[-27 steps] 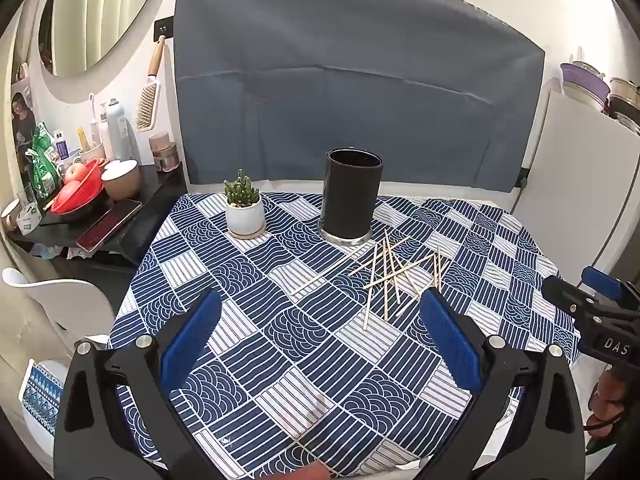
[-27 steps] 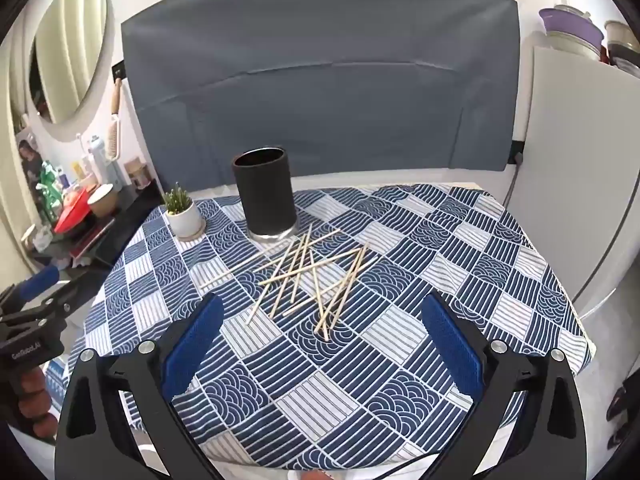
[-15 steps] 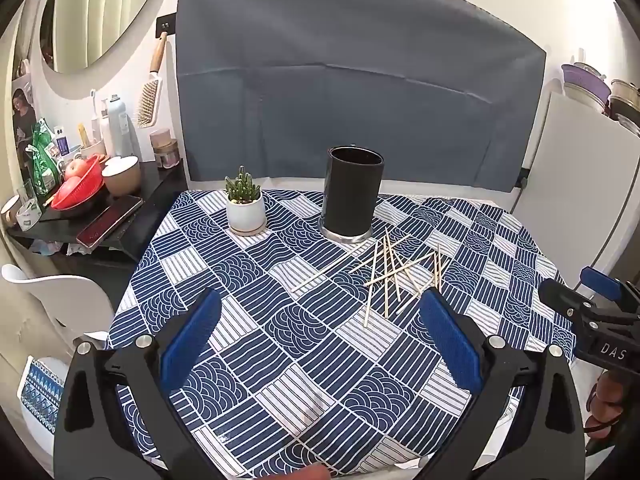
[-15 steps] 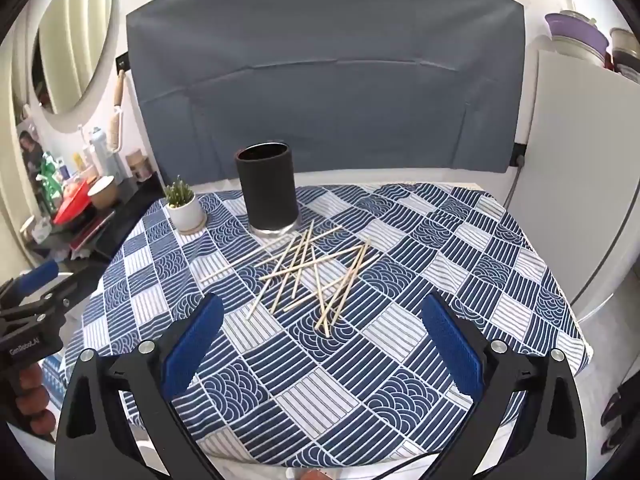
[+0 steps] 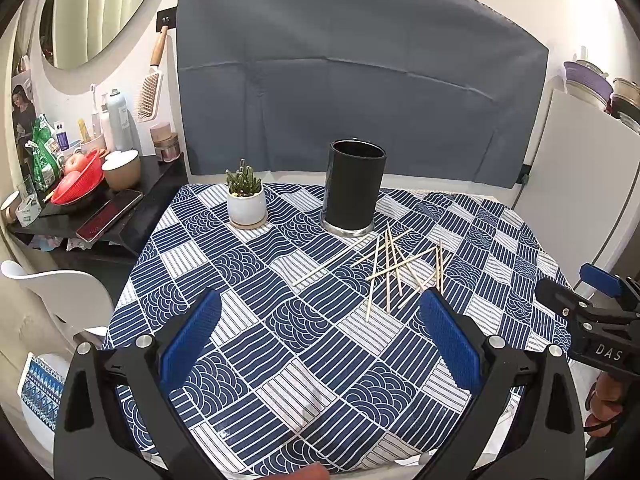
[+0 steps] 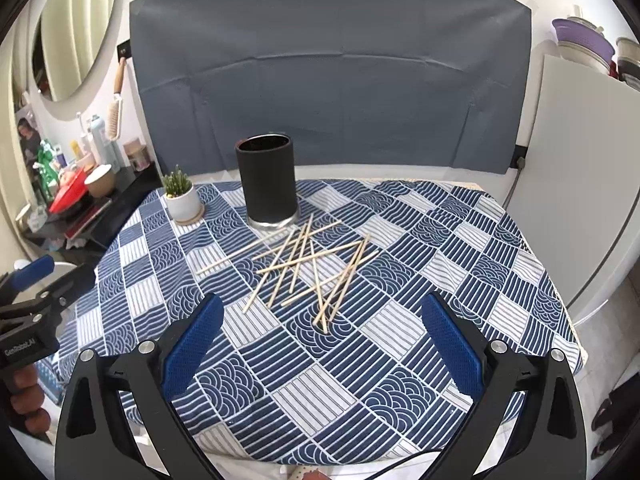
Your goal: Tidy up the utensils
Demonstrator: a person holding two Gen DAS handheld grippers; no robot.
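Left gripper [image 5: 320,336] and right gripper [image 6: 322,338]: black frames, 2 blue textured pads [image 6: 192,344] each, silver screws, white lettering.

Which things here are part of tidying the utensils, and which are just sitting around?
Part of the job:
- wooden chopsticks, scattered flat on the tablecloth
- black cylindrical holder, upright behind them
- left gripper and right gripper, both open and holding nothing

Just lying about:
- small potted succulent
- side shelf clutter: red basket, bowl, bottles, hairbrush
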